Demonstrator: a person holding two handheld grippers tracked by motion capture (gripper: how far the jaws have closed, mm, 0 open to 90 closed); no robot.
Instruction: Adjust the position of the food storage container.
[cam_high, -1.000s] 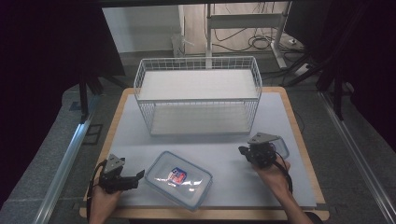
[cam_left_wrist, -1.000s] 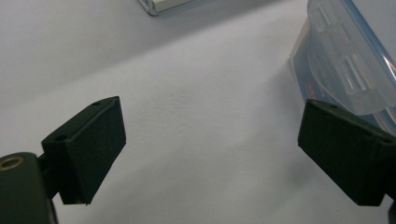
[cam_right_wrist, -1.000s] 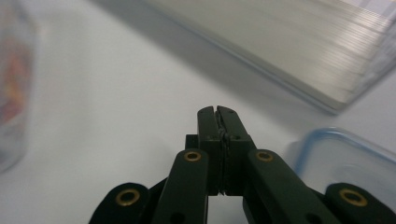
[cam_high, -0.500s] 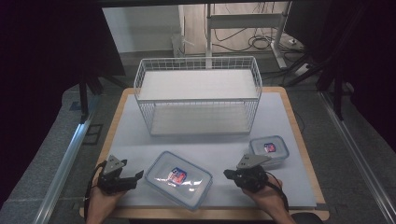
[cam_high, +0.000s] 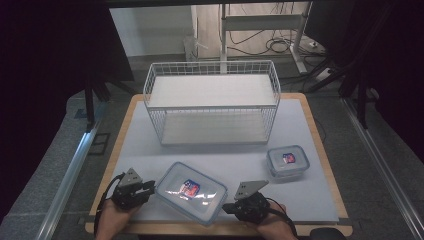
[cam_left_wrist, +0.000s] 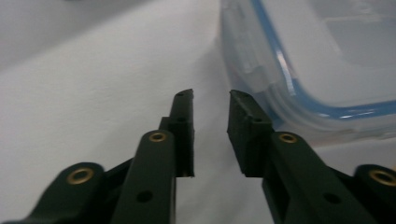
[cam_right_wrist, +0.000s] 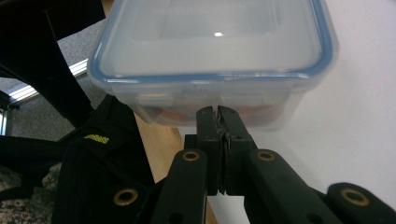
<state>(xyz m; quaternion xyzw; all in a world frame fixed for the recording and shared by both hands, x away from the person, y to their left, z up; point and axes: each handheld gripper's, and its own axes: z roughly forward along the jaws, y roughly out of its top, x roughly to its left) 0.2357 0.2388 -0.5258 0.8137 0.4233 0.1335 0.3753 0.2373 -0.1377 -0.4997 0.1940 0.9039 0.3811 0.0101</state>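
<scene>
The big box lies at the table's near edge, in front of the wire basket, with a gripper at each short end. The work looks barely begun: the box sits flat, not yet lifted, and the likely job of getting it into the basket is all to come. The left gripper has just been closing its jaws; in the left gripper view they stand narrow with a gap, nothing between them, the box's corner just beside the right jaw. The right gripper has its jaws pressed together, tips at the box's side wall in the right gripper view, gripping nothing. The high view adds the small box right of the big one, untouched
</scene>
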